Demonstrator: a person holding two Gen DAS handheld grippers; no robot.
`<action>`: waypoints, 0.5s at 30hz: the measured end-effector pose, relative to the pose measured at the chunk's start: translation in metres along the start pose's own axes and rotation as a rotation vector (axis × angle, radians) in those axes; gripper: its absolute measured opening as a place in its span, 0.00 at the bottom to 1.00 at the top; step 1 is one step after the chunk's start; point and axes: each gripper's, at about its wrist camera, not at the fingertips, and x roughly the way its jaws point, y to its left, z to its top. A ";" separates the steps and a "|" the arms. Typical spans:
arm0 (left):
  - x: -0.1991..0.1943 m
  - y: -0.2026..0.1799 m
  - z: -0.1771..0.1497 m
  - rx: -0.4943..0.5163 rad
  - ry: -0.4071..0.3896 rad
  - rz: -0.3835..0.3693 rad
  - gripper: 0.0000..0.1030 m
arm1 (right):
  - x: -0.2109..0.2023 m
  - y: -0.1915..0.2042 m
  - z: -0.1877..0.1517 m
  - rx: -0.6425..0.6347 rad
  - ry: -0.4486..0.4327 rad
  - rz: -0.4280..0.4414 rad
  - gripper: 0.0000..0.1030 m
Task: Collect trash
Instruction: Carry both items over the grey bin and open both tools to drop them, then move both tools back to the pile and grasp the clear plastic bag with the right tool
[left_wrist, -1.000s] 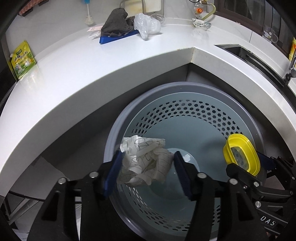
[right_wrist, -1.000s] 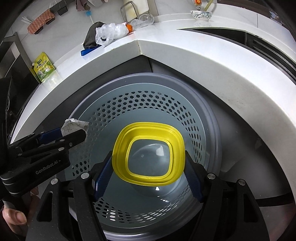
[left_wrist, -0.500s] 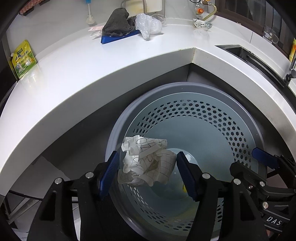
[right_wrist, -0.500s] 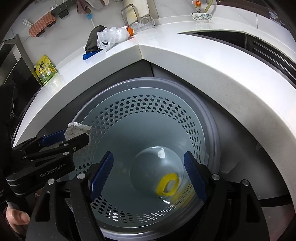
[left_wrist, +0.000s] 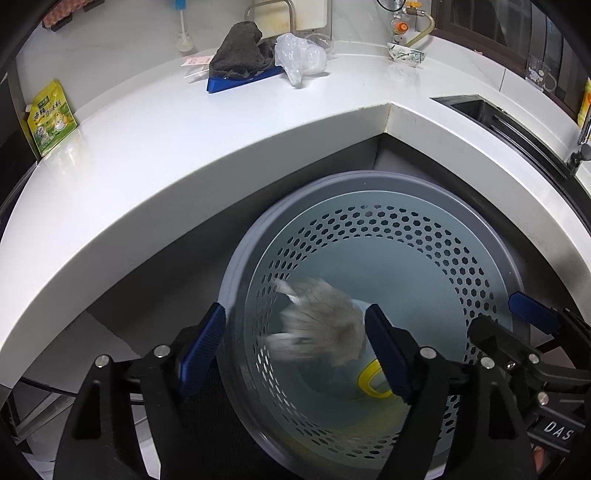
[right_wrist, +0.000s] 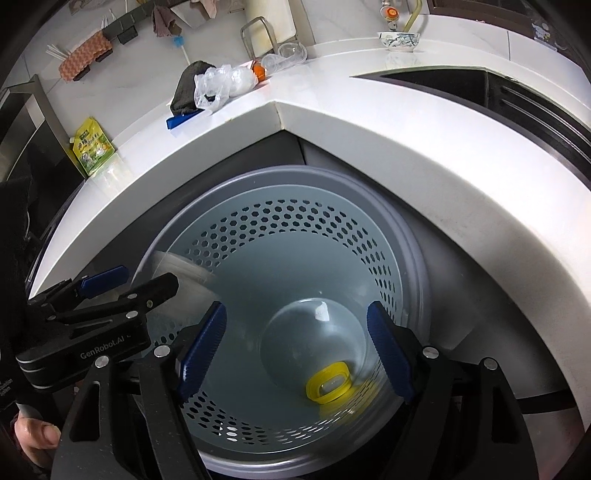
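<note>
A grey perforated bin stands below the counter corner. My left gripper hangs over its left side, jaws opening. A crumpled white paper, blurred in motion, drops between the pads and neither pad touches it. In the right wrist view the left gripper shows at the left, with a pale streak of that paper beside it. My right gripper stands open over the bin with nothing between its fingers. A yellow lid lies at the bin's bottom.
The white counter wraps around the bin. On it lie a dark cloth on a blue board, a clear plastic bag, a green pouch and a patterned bowl. A sink sits right. A hand holds the left gripper.
The yellow lid left my right gripper and fell to the bin's bottom. My left jaws have spread, and the paper they held is now falling, blurred.
</note>
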 end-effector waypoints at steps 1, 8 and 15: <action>-0.001 0.000 0.001 -0.002 -0.001 -0.002 0.77 | -0.001 0.000 0.001 0.000 -0.003 0.001 0.73; -0.011 0.000 0.003 -0.001 -0.027 -0.008 0.86 | -0.013 -0.001 0.006 0.003 -0.035 0.006 0.73; -0.017 0.001 0.005 0.001 -0.042 -0.002 0.86 | -0.017 -0.003 0.008 0.009 -0.051 0.006 0.73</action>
